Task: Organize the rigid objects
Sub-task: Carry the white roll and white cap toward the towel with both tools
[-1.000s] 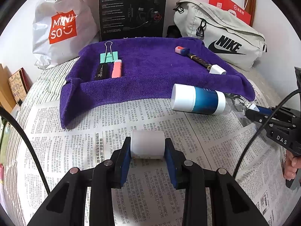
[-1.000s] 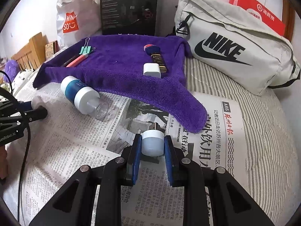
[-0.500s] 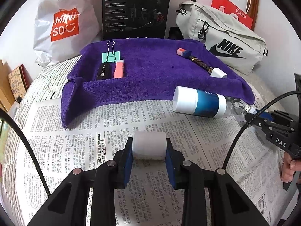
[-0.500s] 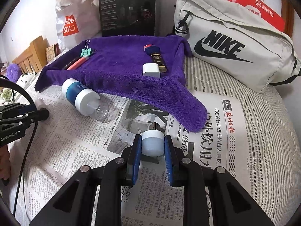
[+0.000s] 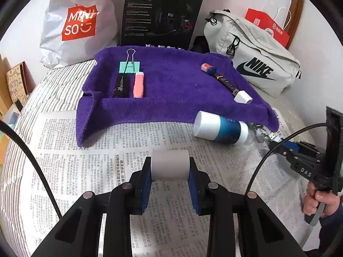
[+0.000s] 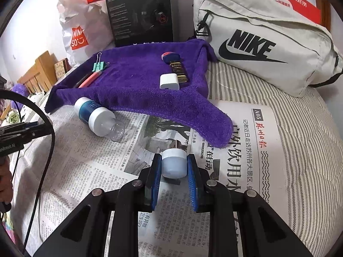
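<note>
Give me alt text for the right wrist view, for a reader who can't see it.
The right gripper is shut on a small white-capped jar above newspaper. Ahead, a blue-and-white bottle lies on its side by a purple towel holding a white charger, binder clip and pink pen; a Nike bag sits behind.

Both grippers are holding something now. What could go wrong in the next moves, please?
1. The left gripper pinches a smooth white cylinder only by its flat ends; it might rotate or slip out.
2. The blue and white bottle lies on its side on the newspaper, so a bump could roll it.
3. The right gripper holds a small jar near its fingertips.
</note>
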The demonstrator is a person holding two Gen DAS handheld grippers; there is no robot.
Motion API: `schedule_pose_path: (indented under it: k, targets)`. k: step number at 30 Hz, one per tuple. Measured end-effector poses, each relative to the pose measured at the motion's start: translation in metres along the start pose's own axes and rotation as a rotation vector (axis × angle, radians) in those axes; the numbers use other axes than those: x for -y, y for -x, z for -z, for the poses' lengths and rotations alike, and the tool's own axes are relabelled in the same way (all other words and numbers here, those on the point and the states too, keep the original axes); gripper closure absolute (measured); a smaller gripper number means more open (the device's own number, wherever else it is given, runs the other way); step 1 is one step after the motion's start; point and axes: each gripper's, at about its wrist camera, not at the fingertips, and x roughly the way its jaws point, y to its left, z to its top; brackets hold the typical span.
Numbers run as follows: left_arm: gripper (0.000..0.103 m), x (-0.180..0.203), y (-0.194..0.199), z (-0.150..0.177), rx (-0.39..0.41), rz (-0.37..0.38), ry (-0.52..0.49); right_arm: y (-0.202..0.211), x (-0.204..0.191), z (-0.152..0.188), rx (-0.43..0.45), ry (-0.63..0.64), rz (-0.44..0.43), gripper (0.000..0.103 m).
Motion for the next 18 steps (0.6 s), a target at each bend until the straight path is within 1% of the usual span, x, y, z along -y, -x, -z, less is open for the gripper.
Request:
schedule_pose_path:
  k: [2,5,11,13,18]
  targets:
    - [0.074,-0.001,0.005,-0.002,0.014,0.001,0.009,0.003,0.001,-0.003,0.01,-0.002,-0.004,0.08]
    - [0.074,-0.003,0.011,-0.008,0.031,0.013,0.031,0.008,0.004,-0.01,0.019,-0.015,-0.037,0.08]
    - [0.074,-0.006,0.025,-0.025,0.078,0.038,0.037,0.028,0.001,-0.029,0.079,-0.005,-0.049,0.08]
    - [0.074,-0.007,0.027,-0.029,0.089,0.038,0.032,0.034,0.0,-0.039,0.096,-0.011,-0.076,0.08]
    - [0.074,-0.011,0.029,-0.043,0.102,0.041,0.03,0.032,-0.005,-0.059,0.102,0.002,-0.09,0.08]
